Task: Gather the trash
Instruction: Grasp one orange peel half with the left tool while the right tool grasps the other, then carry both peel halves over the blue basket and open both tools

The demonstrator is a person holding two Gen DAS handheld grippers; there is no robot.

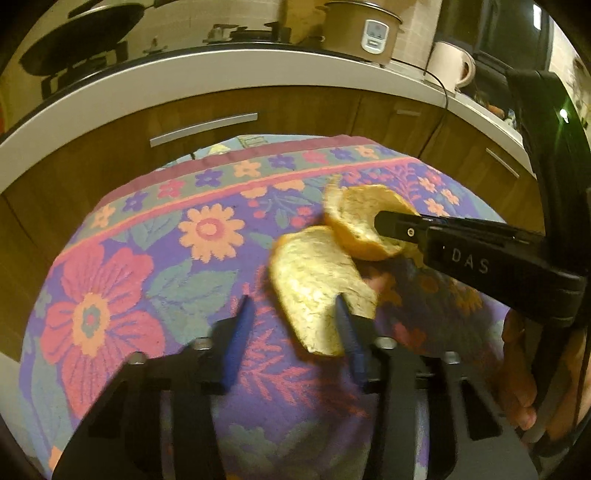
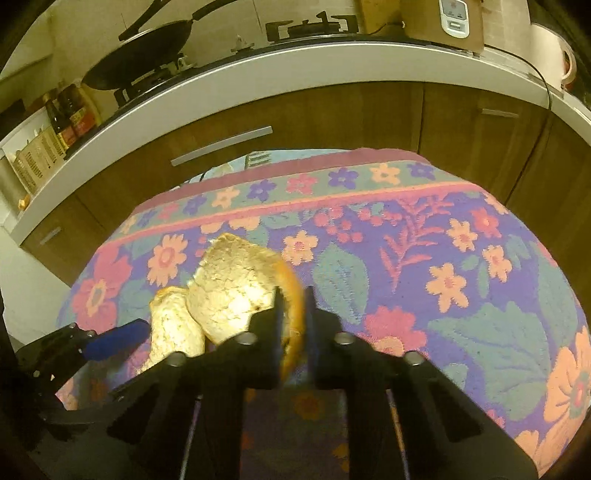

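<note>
An orange peel with two joined lobes hangs above the flowered tablecloth (image 1: 155, 258). My right gripper (image 2: 294, 306) is shut on the far lobe (image 2: 236, 288), its orange edge pinched between the jaws. In the left wrist view that gripper (image 1: 386, 225) comes in from the right, holding the far lobe (image 1: 360, 225). My left gripper (image 1: 293, 314) is open, its blue pads wide apart. The near lobe (image 1: 314, 291) rests against its right finger (image 1: 349, 339). In the right wrist view, a blue finger (image 2: 114, 338) of the left gripper lies beside the near lobe (image 2: 175, 328).
Brown cabinets with metal handles (image 1: 203, 129) stand just past the table's far edge. The white counter (image 2: 295, 62) carries a wok (image 2: 140, 55), a rice cooker (image 1: 364, 31), a white jug (image 1: 450, 64) and bottles (image 2: 68, 118). A hand (image 1: 517, 376) holds the right tool.
</note>
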